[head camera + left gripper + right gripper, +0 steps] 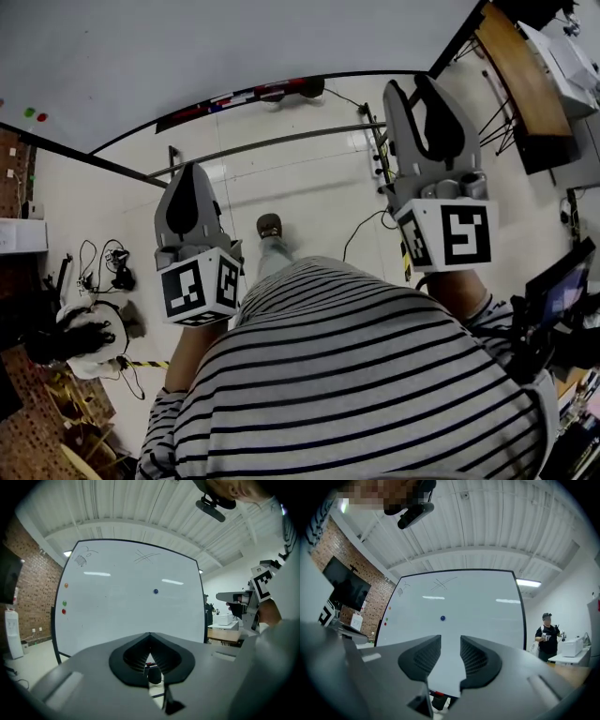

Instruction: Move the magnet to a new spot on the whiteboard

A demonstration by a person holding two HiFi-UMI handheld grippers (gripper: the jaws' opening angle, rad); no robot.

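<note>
— Magnet, where?
— Blue, stuck flat on the whiteboard, a little right of the whiteboard's middle and in its upper half. Touched by neither tool.
— Left gripper?
— Pads pressed together at the tips, nothing held. Aimed at the whiteboard's lower middle, well apart from its face.
— Right gripper?
— Jaws spread, only bare whiteboard showing through the gap. Magnet just above that gap in the right gripper view, clear of both pads. Held off the whiteboard too.
— Anything else on the whiteboard?
— Three small dots near the whiteboard's left edge, stacked: orange dot on top, green dot below, red dot lowest. Faint scribble in the whiteboard's top left corner, a crossed mark near its top middle.
— And around the whiteboard?
— Tray along the whiteboard's bottom edge, with dark and red pens. Standing person in dark clothes past the whiteboard's right edge. From the head view, both tools raised short of the whiteboard's bottom edge, over a striped shirt.
</note>
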